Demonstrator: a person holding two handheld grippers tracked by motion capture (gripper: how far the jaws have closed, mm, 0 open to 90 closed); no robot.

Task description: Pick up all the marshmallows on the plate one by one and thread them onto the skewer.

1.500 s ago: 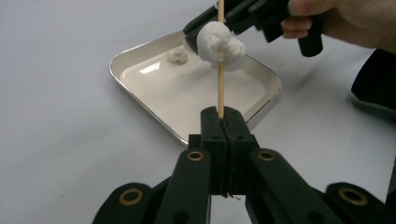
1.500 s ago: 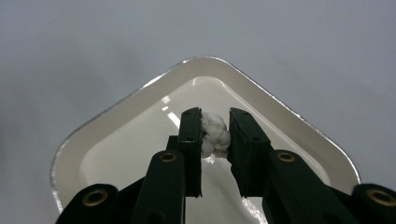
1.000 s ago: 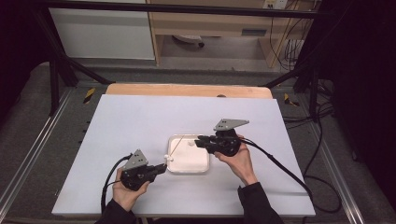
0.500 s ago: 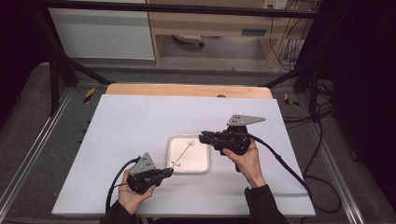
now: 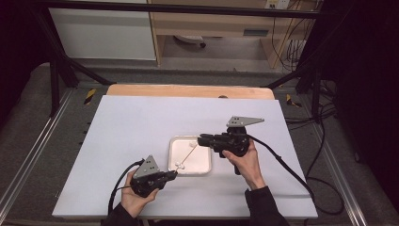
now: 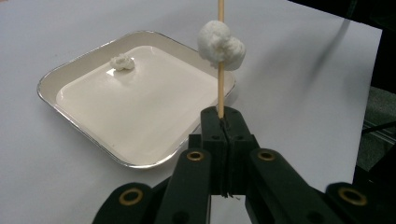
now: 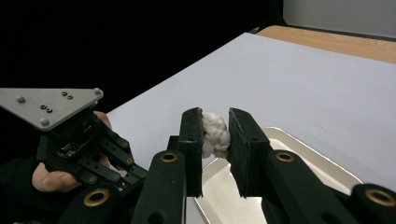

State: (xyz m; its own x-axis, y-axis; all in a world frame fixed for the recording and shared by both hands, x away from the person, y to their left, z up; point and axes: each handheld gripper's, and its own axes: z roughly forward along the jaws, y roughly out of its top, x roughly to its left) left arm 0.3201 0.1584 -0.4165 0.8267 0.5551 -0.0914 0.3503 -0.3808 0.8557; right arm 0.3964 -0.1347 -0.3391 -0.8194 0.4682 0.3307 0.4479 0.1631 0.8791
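A thin wooden skewer (image 6: 220, 60) with a white fluffy lump (image 6: 220, 44) threaded on it slants over the white tray (image 5: 203, 165). The left gripper (image 6: 223, 122) is clamped tight on its lower end. The right gripper (image 7: 215, 135) pinches another white lump (image 7: 215, 134) above the tray.

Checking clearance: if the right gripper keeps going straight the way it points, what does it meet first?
Probably the skewer. The right gripper, shut on a white lump, points left over the tray toward it; the height gap is unclear.
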